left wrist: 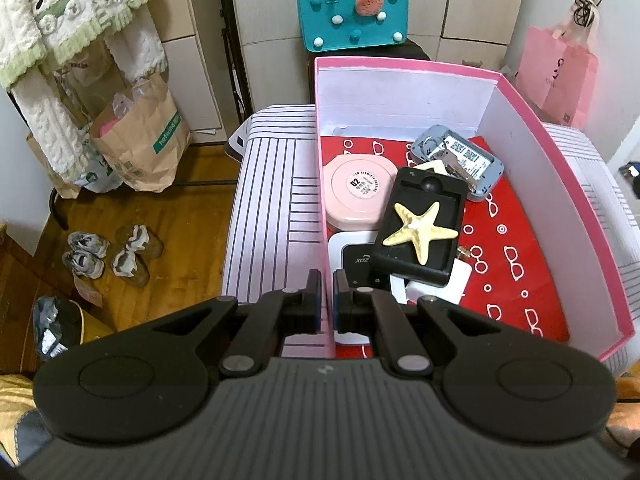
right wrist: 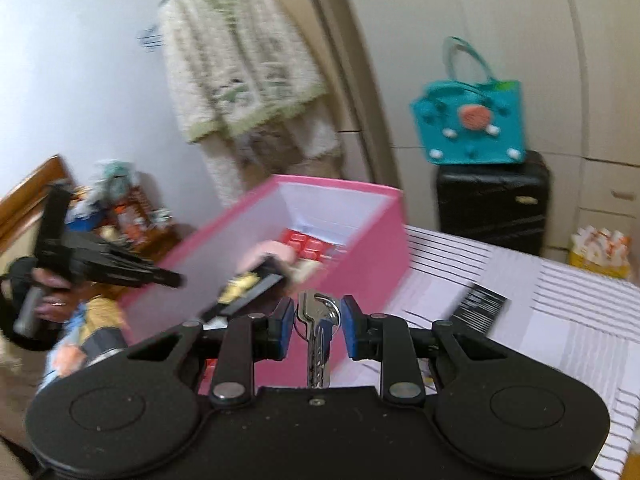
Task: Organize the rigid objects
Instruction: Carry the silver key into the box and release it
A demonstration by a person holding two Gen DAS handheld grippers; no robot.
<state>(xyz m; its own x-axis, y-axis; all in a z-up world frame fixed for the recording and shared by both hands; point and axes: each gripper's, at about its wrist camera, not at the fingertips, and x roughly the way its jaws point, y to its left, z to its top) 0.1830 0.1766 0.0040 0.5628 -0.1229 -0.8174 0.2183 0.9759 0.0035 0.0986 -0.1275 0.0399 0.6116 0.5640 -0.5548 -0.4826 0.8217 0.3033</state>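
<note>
A pink box [left wrist: 404, 65] with white inner walls stands on a striped bed cover [left wrist: 272, 200]. Inside it lie a round pink case [left wrist: 356, 196], a black tray [left wrist: 420, 232] with a pale starfish [left wrist: 418, 229] on it, a grey tin [left wrist: 460, 160] and a white device with a black screen [left wrist: 352, 260]. My left gripper [left wrist: 327, 288] is shut on the box's left wall near the front corner. In the right wrist view, my right gripper [right wrist: 318, 318] holds a bunch of keys [right wrist: 318, 320] by the ring, raised above the box's near side [right wrist: 360, 240]; the keys hang down between the pads.
A teal felt bag [right wrist: 470, 124] sits on a black suitcase [right wrist: 492, 204] behind the bed. A black card [right wrist: 478, 308] lies on the cover right of the box. Paper bags [left wrist: 140, 140] and shoes [left wrist: 108, 254] are on the wooden floor at left. A pink bag [left wrist: 560, 76] hangs at right.
</note>
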